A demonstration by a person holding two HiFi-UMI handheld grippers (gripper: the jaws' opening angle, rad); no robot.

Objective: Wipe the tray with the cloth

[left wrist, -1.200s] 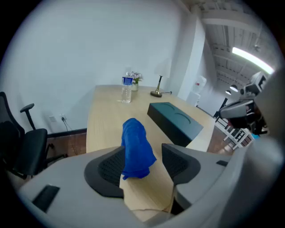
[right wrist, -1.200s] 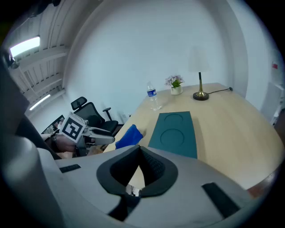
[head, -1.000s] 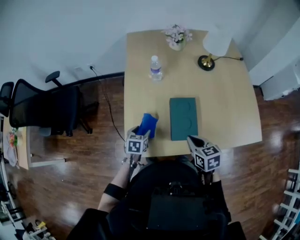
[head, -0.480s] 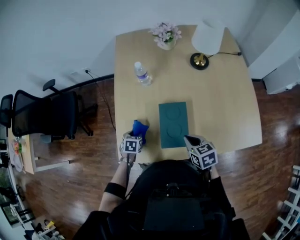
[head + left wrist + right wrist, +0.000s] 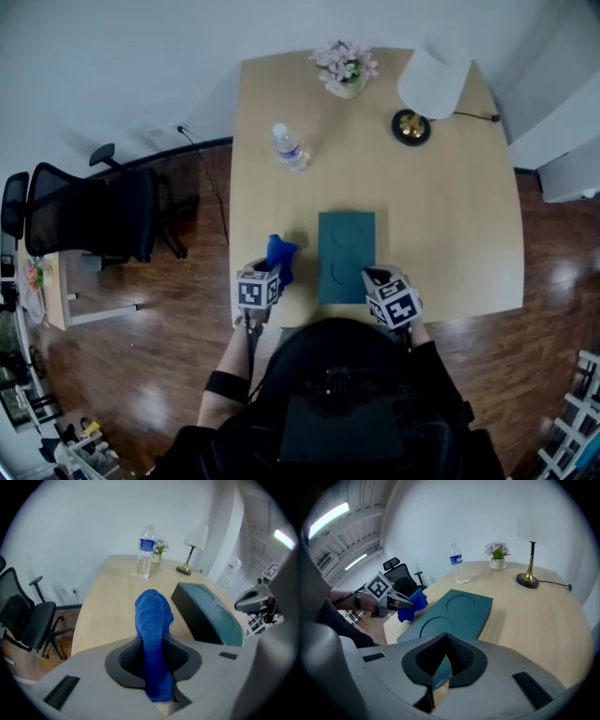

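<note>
The dark teal tray (image 5: 346, 244) with two round recesses lies flat near the table's front edge. A blue cloth (image 5: 278, 255) sits just left of it. My left gripper (image 5: 268, 272) has its jaws closing on the cloth (image 5: 152, 620), which stands bunched between the pads (image 5: 180, 656). From the right gripper view, that left gripper (image 5: 401, 601) holds the cloth (image 5: 412, 606) by the tray's left side (image 5: 459, 609). My right gripper (image 5: 373, 277) is at the tray's near right corner, and its jaws (image 5: 440, 672) pinch the tray's edge.
On the wooden table (image 5: 450, 216) stand a water bottle (image 5: 290, 148), a pot of flowers (image 5: 345, 70) and a lamp (image 5: 427, 89) at the far side. A black office chair (image 5: 94, 216) stands on the floor to the left.
The cloth has gone from a loose spread to a narrow bunch between the left jaws. The right gripper has come in against the tray's near right corner.
</note>
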